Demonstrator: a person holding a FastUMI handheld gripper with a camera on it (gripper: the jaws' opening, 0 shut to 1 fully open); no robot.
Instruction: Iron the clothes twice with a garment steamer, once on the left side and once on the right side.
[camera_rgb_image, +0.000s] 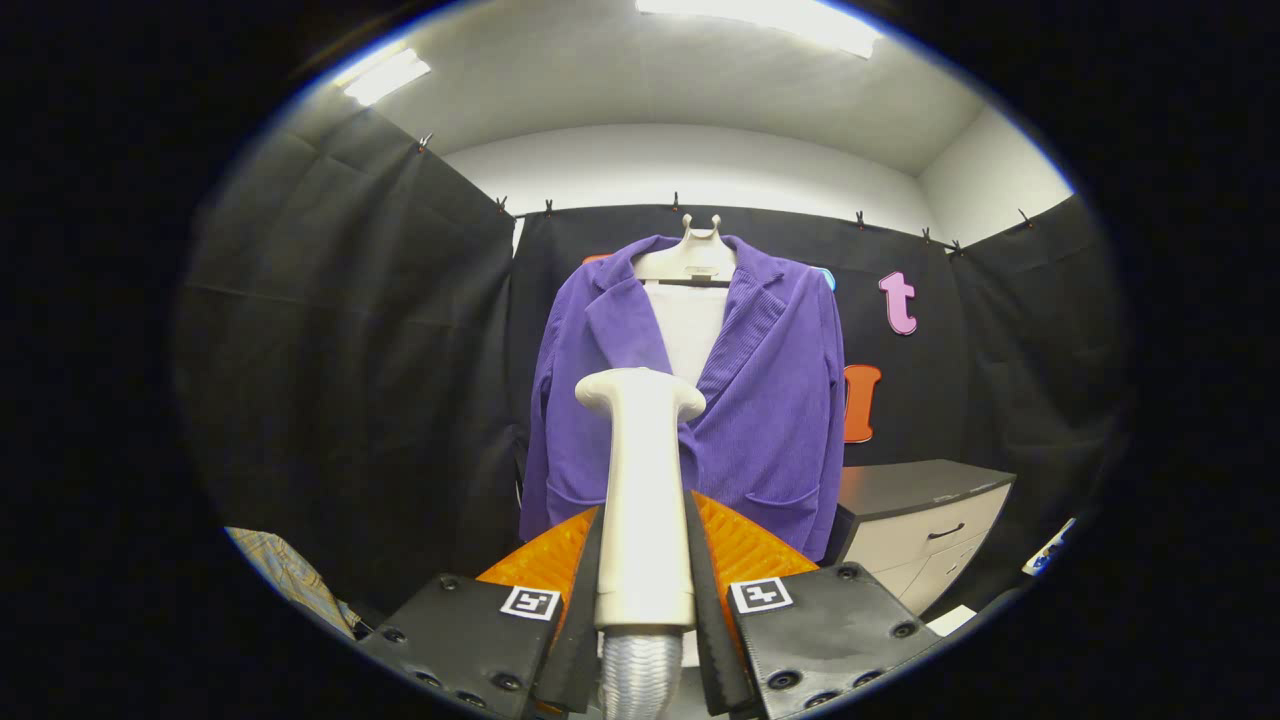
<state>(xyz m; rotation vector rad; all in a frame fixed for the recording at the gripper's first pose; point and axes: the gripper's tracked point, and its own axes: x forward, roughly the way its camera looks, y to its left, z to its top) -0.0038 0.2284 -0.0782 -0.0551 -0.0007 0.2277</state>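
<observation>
While steaming: keep the white plastic steamer head (641, 395) near the hanging purple ribbed jacket (770, 400).
Gripper (643, 560): fingers clamped on steamer's handle.

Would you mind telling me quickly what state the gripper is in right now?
Gripper: closed on the garment steamer, both fingers pressing its handle, its head pointing at the purple jacket beyond.

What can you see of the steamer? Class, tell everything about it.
The steamer is a cream, smooth, plastic-looking wand with a straight handle that widens into a flat head on top. A ribbed grey hose leaves its lower end. It stands upright, clamped between both fingers of the claw, its head before the purple jacket. Whether it touches the cloth I cannot tell.
</observation>
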